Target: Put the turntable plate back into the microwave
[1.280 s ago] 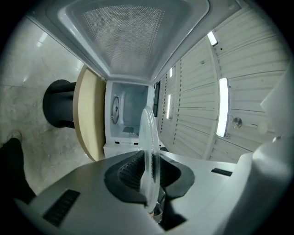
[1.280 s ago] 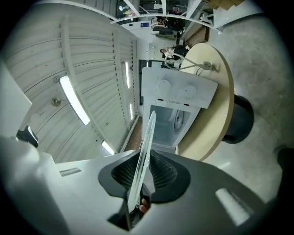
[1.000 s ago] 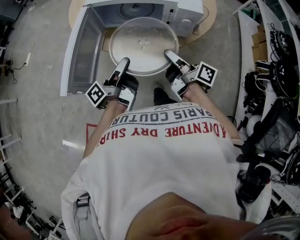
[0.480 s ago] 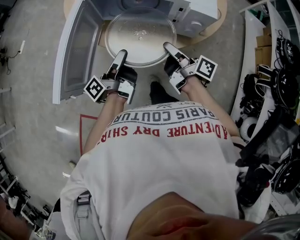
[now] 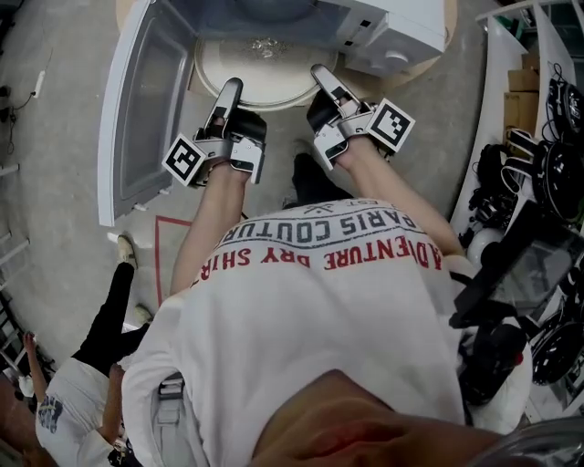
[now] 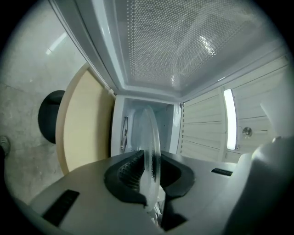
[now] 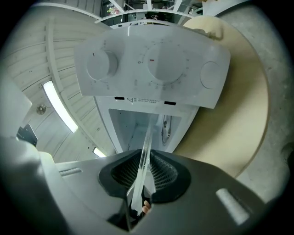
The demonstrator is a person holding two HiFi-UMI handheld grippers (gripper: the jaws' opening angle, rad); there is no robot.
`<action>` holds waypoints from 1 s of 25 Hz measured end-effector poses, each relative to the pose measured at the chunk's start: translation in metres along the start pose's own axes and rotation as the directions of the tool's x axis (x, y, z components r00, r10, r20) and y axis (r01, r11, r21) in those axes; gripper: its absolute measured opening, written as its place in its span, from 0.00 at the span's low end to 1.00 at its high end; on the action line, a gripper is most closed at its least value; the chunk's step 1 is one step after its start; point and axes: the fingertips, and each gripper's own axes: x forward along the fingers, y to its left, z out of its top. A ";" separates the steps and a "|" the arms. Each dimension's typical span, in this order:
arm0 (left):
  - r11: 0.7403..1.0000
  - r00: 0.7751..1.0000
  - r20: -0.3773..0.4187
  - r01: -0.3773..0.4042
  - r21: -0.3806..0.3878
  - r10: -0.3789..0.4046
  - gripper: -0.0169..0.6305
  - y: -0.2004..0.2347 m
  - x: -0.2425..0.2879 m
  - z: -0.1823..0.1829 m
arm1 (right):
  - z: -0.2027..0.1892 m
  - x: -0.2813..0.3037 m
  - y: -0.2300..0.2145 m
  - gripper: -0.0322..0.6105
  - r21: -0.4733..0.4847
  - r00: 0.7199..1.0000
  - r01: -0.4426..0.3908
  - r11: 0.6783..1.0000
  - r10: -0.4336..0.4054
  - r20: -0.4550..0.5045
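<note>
The clear glass turntable plate [image 5: 260, 73] lies flat, its far half inside the open white microwave [image 5: 392, 27]. My left gripper [image 5: 230, 89] is shut on the plate's near-left rim and my right gripper [image 5: 321, 75] on its near-right rim. The left gripper view has the plate [image 6: 150, 147] edge-on between the dark ribbed pads [image 6: 128, 172], with the cavity and the swung-open door [image 6: 183, 41] ahead. In the right gripper view the plate [image 7: 146, 147] is likewise pinched edge-on below the control panel [image 7: 151, 69], and the cavity opening lies straight ahead.
The microwave door [image 5: 146, 100] stands open to the left. The oven sits on a round tan table [image 7: 229, 119]. Shelves with cables and gear [image 5: 547, 137] line the right. Another person [image 5: 91, 365] stands at bottom left beside a red floor marking [image 5: 164, 246].
Both grippers have carried the plate forward, so its far half is now inside the microwave cavity. Another person has come into view at the bottom left.
</note>
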 end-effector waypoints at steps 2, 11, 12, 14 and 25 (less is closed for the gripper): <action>1.000 1.000 0.007 0.002 0.001 -0.002 0.09 -0.003 0.011 0.009 | 0.001 0.013 0.004 0.10 -0.001 1.000 -0.008 1.000 0.008 -0.001; 1.000 0.999 0.048 -0.014 -0.010 0.015 0.09 0.033 0.051 0.031 | -0.003 0.049 -0.024 0.10 0.033 1.000 -0.001 0.999 0.001 -0.015; 1.000 0.998 0.052 -0.019 -0.012 0.019 0.09 0.034 0.053 0.031 | -0.002 0.050 -0.025 0.10 0.035 1.000 -0.002 0.999 0.003 -0.012; 1.000 0.998 0.059 -0.022 -0.013 0.023 0.09 0.034 0.059 0.030 | -0.001 0.051 -0.023 0.11 0.032 1.000 -0.006 0.999 0.006 -0.011; 1.000 0.997 0.077 -0.013 0.027 0.011 0.09 0.033 0.076 0.034 | 0.002 0.057 -0.024 0.11 0.043 1.000 -0.006 0.999 0.006 0.004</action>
